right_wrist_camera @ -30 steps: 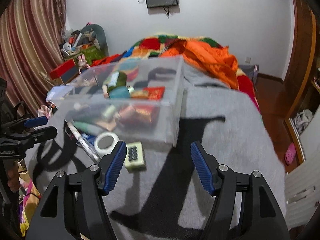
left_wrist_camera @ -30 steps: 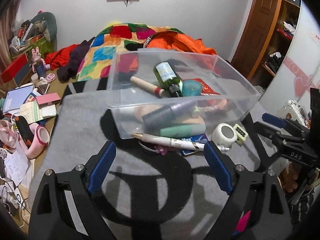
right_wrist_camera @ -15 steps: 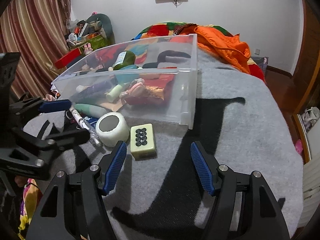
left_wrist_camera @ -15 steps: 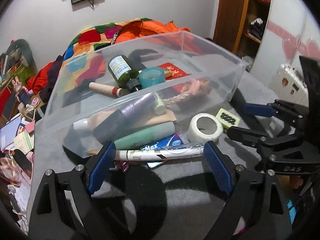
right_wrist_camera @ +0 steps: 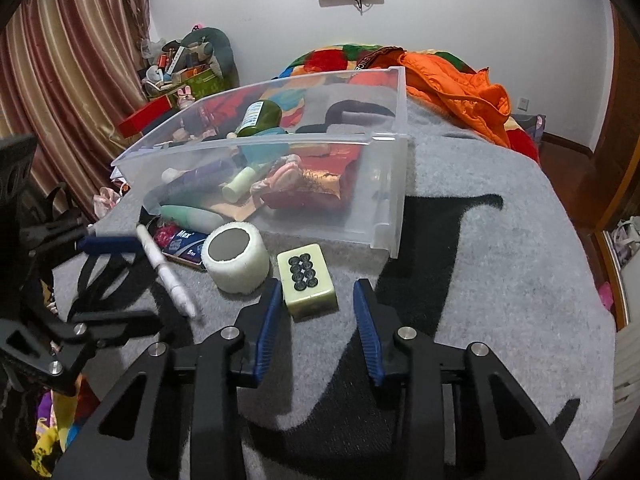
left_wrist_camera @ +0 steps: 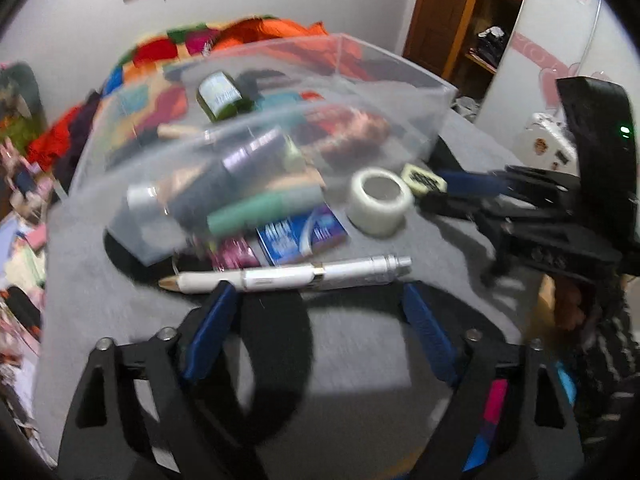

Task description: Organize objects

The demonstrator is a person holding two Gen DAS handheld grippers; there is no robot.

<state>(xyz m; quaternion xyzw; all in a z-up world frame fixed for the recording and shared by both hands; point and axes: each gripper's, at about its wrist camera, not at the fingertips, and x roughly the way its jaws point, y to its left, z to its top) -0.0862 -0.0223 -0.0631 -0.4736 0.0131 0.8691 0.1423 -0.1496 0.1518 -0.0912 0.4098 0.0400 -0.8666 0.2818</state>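
A clear plastic bin (right_wrist_camera: 396,200) holding bottles and tubes stands on the grey blanket. In front of it lie a white tape roll (right_wrist_camera: 236,258), a cream mahjong tile (right_wrist_camera: 306,276), a white pen (left_wrist_camera: 288,276) and a blue packet (left_wrist_camera: 300,236). My right gripper (right_wrist_camera: 317,284) straddles the tile and its jaws are closing; a gap still shows at the right pad. My left gripper (left_wrist_camera: 318,296) is wide, its jaws closing, and the pen lies across just beyond its fingertips. The left wrist view also shows the tape roll (left_wrist_camera: 378,202), the tile (left_wrist_camera: 422,178) and the right gripper (left_wrist_camera: 440,194).
The grey blanket (right_wrist_camera: 500,272) with black shapes covers the bed. An orange jacket (right_wrist_camera: 460,80) and a patchwork quilt lie behind the bin. Curtains and piled clutter (right_wrist_camera: 180,68) stand at the left, a wooden wardrobe (left_wrist_camera: 460,20) at the right. A pink packet (left_wrist_camera: 232,254) sits under the bin's front.
My left gripper has come down and closer, so the pen now lies at its fingertips. My right gripper's jaws have narrowed around the mahjong tile.
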